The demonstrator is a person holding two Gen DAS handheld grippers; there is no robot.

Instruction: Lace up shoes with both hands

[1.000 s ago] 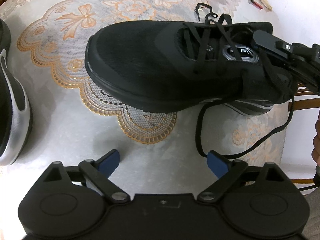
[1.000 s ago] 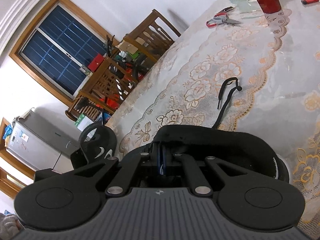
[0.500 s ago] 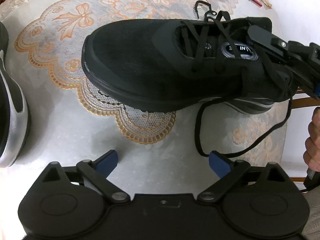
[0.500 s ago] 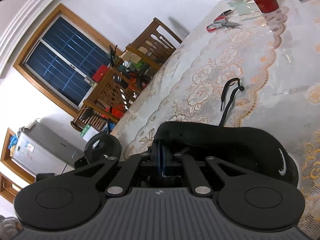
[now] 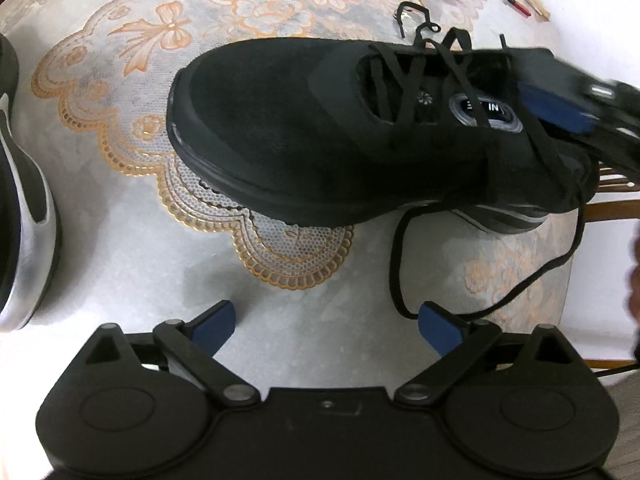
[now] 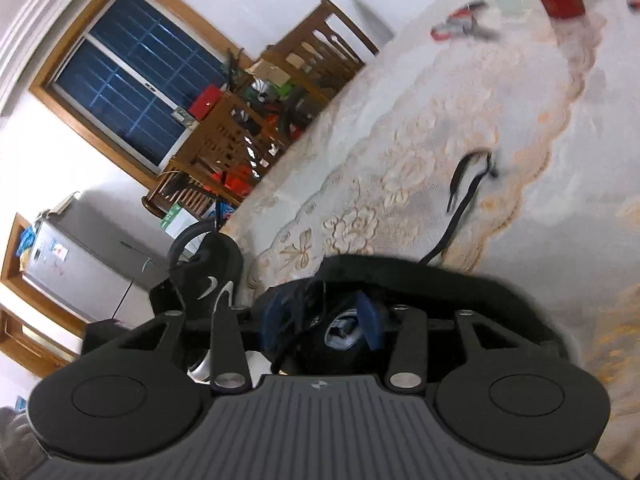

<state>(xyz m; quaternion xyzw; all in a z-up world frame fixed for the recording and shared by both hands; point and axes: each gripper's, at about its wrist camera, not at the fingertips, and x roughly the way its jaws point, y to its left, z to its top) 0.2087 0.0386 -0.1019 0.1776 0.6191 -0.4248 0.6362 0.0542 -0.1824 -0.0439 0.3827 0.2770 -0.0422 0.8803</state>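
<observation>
1. My right gripper (image 6: 322,316) sits at the heel end of the black shoe (image 5: 328,136), over its collar. Its jaws are opening at this moment, and the blue pads (image 6: 370,320) stand apart. Between them I see the dark throat of the shoe and a strand of lace, but the pads do not press on either.

2. My left gripper (image 5: 326,322) hovers above the bench (image 5: 132,280), pointing steeply down, on the near side of the shoe. Its jaws stand wide apart with nothing between them.

3. The loose lace (image 5: 394,268) hangs from the heel side of the shoe and loops down over the bench. The bottom of that loop lies just beside my left gripper's right-hand pad (image 5: 438,326); I cannot tell whether it touches.

4. The shoe lies on its side on the lace-patterned cloth (image 5: 280,256). Its long axis runs across the left-wrist view, toe to the left, heel to the right at the bench edge. The crossed lacing faces up and away from me.

5. My judgement: the left gripper is nearer the slack loop, so it would take that strand, while the right stays nearer the eyelets.

6. The lace's other end (image 6: 470,184) trails on the cloth beyond the shoe, well apart from both grippers.

7. A second shoe (image 5: 24,208) lies far to the left.
</observation>
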